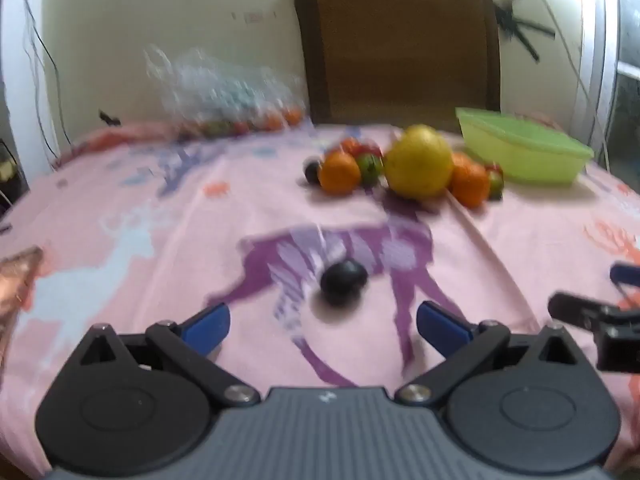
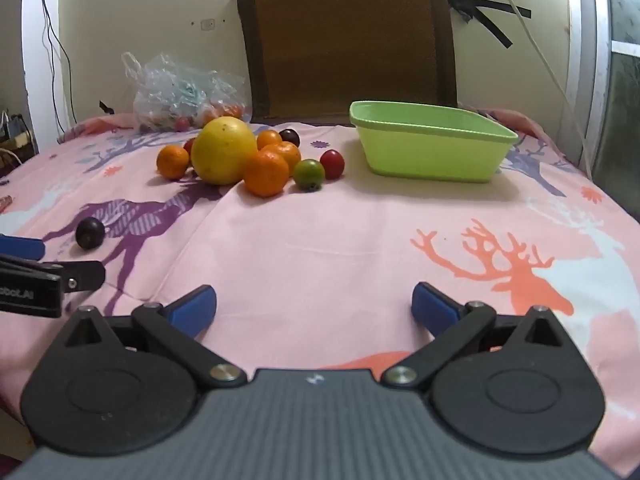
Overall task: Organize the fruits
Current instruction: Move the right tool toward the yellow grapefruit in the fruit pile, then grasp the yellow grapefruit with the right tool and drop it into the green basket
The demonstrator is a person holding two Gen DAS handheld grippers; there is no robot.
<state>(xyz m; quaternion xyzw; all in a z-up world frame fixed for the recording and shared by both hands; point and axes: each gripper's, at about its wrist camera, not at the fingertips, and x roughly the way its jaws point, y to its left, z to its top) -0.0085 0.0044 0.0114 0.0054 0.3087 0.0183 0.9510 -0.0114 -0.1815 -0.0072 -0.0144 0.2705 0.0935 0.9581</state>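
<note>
A dark plum [image 1: 343,282] lies alone on the pink deer-print cloth, just ahead of my open, empty left gripper [image 1: 323,326]; it also shows in the right wrist view [image 2: 90,233]. Further back sits a pile of fruit: a big yellow pomelo [image 2: 222,150], several oranges [image 2: 265,172], a green fruit [image 2: 309,174], a red plum [image 2: 332,164] and a dark plum [image 2: 289,136]. A green tub [image 2: 430,147] stands right of the pile and looks empty. My right gripper [image 2: 314,308] is open and empty over bare cloth.
A clear plastic bag [image 2: 182,94] with more small fruit sits at the back left. A brown chair back [image 2: 348,36] rises behind the table. The left gripper's fingers [image 2: 24,248] show at the right view's left edge. Cables hang on the wall.
</note>
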